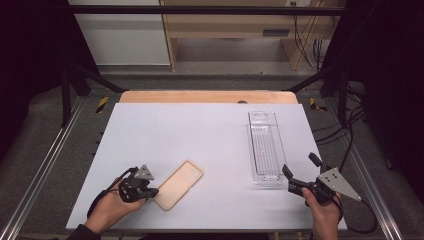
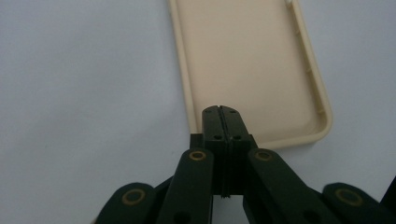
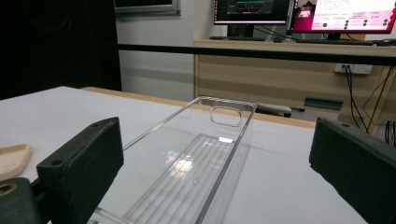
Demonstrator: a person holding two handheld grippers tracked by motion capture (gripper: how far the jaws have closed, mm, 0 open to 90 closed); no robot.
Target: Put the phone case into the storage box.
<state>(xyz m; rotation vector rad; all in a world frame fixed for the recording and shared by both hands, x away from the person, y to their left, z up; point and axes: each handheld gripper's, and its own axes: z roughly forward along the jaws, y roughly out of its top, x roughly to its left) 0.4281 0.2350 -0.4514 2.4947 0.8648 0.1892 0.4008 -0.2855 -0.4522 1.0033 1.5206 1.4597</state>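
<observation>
A white table [image 1: 200,135] stood inside a dark frame, with a wooden strip along its far edge and desks with lit monitors [image 3: 299,11] beyond it. Near the front edge, left of the middle, lay a beige phone case [image 1: 178,184], hollow side up and set slantwise to the table's edges. The left gripper [image 1: 150,192] (held in a hand coming in at the front left corner) rested just beside the case's near end; in the left gripper view its jaws were pressed together with nothing between them, the tips over the rim at the case's near left corner [image 2: 261,93]. Whether they touched the rim could not be told. Toward the right edge a clear plastic tray [image 1: 265,147] lay lengthwise, running from the front toward the far edge. The right gripper [image 1: 300,172] sat just at the tray's near end, its jaws spread wide to either side of the near end [image 3: 187,172] without pressing on it.
</observation>
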